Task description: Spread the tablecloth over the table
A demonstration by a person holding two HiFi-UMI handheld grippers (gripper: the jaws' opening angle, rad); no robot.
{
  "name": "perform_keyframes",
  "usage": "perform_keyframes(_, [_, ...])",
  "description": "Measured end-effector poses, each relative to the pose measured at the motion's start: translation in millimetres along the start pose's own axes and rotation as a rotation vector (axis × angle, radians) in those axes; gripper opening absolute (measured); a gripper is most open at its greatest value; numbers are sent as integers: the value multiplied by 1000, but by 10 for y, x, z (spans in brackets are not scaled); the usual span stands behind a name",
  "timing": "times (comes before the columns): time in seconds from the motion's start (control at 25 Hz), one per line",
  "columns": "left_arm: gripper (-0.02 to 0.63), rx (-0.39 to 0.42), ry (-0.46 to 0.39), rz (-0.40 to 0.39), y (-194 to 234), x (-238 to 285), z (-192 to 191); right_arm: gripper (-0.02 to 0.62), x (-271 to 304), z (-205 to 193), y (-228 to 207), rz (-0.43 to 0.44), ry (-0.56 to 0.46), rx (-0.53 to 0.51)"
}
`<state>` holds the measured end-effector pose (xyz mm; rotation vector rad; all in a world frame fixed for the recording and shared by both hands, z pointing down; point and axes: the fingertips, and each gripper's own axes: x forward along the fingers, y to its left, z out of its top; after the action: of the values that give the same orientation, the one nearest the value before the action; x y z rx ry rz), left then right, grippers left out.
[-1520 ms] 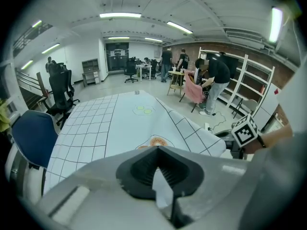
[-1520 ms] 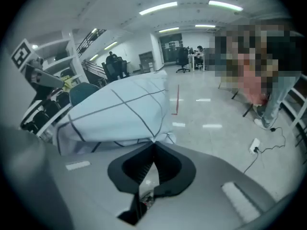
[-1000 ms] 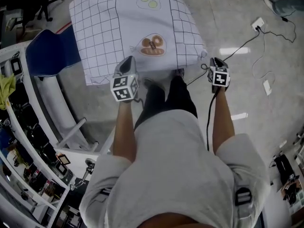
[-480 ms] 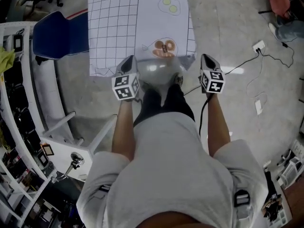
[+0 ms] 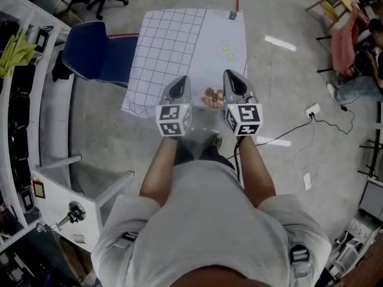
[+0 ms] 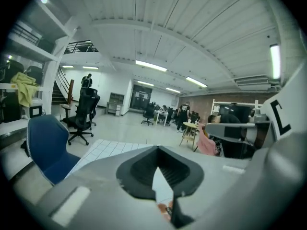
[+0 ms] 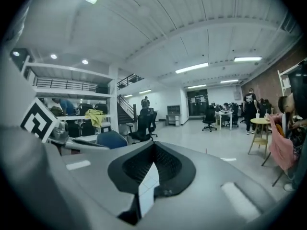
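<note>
The table is entirely hidden under the tablecloth. The cloth's near edge disappears behind the left tool and right tool, which also cover part of a brown print. The picture's right edge cuts off a seated person.

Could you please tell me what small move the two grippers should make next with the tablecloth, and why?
Probably draw them apart: the left gripper and right gripper both pinch the white grid-printed fabric tablecloth close together, so its near edge is likely gathered.
</note>
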<state>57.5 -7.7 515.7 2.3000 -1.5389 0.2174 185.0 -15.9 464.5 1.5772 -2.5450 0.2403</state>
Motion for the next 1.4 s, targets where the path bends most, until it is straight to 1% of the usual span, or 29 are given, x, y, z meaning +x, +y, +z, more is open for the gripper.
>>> perform_keyframes(0.08, [20,12,-66,-27,-93,-9,331,8,40,272,118,5,-45,-6])
perform_keyframes(0.16, [20,14,-98,-50,-164,-28,553,6,34,478,214,-3,-78,-17])
perform_keyframes(0.32, [21,21,-149,-98,-289,-35,824,6,-40,711,339,-24,-121,-52])
perform_keyframes(0.48, [20,49,-186,-142,-395,4,1019,6,-62,858,325,-46,-148,-87])
perform_keyframes(0.76, [20,112,-234,-220,-720,23,1203,6,-166,1041,168,-105,-170,-124])
perform_keyframes(0.96, [20,125,-249,-259,-865,43,1249,6,-176,1104,178,-109,-175,-143])
perform_keyframes(1.12, [20,125,-262,-266,-904,49,1292,6,-174,1127,174,-109,-179,-153])
perform_keyframes(1.4, [20,121,-270,-251,-854,-49,1280,6,-283,1129,194,-125,-187,-157])
